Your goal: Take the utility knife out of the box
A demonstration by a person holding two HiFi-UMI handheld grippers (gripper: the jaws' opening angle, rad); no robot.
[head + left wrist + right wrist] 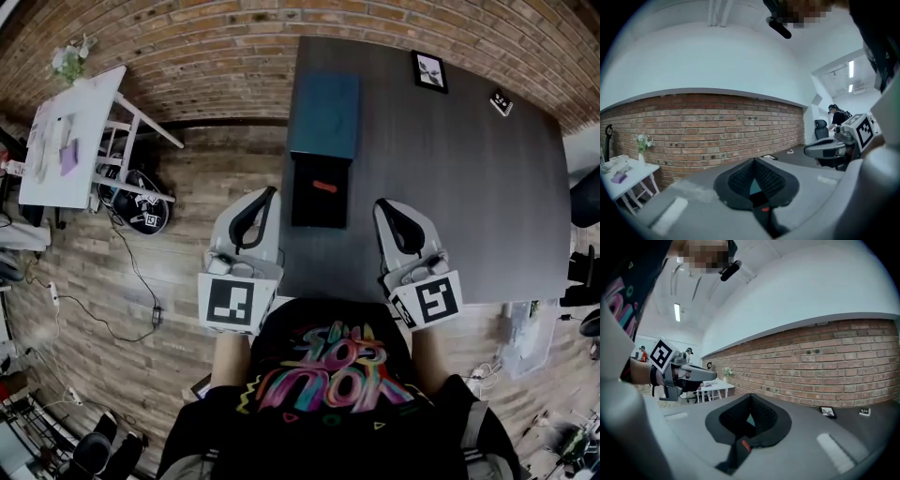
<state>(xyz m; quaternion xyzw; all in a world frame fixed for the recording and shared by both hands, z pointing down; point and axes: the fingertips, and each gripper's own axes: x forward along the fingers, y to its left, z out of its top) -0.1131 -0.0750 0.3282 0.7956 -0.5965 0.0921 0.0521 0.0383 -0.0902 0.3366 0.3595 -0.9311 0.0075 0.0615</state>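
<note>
Symmetrically, left gripper [274,191] and right gripper [380,203] flank box [302,212].

No legible text, shirt lettering [328,370] unreadable

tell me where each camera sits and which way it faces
Head view: on the person's head, looking down at table, box, left tongs, right tongs, torso.
Left gripper view: on the left tongs, facing the brick wall; right tongs at right.
Right gripper view: on the right tongs, facing that wall; left tongs at left.
Shared: both gripper views show the wall.
</note>
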